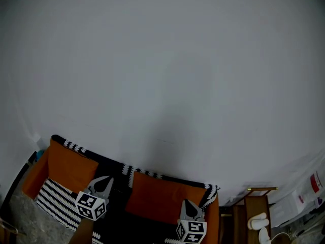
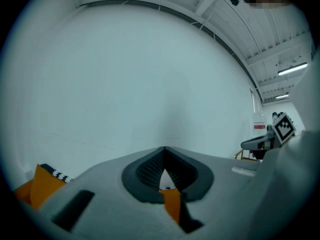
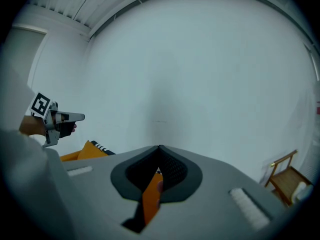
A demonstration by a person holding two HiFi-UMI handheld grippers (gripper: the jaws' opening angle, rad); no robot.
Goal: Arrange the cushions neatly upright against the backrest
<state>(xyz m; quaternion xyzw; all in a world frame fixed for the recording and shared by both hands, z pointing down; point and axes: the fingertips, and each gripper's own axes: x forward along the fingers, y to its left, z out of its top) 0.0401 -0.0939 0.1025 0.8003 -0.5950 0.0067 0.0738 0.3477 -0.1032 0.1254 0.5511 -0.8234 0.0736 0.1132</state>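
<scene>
**Grippers.** The left gripper (image 2: pixel 164 153) has its grey moulded jaws closed, and the ribbed dark pads meet at the tips. The right gripper (image 3: pixel 159 151) is in the same condition. In each gripper view a narrow strip of orange shows in the slit behind the tips. Whether this is pinched fabric cannot be determined.

**Task items.** The sofa backrest (image 1: pixel 118 168) carries a black cover with a black-and-white patterned edge.
- A plain orange square fabric cushion (image 1: pixel 71 165) rests against the backrest at the sofa's left end.
- A second plain orange fabric cushion (image 1: pixel 160 197) rests against the backrest further right, directly under the right gripper.
- A black-and-white striped cushion (image 1: pixel 55 200) lies in front of the left orange one, just beside the left gripper.

**Surroundings.** A smooth white wall (image 1: pixel 162 60) rises behind the sofa. A wooden chair (image 1: pixel 256 203) stands to the right of the sofa.
</scene>
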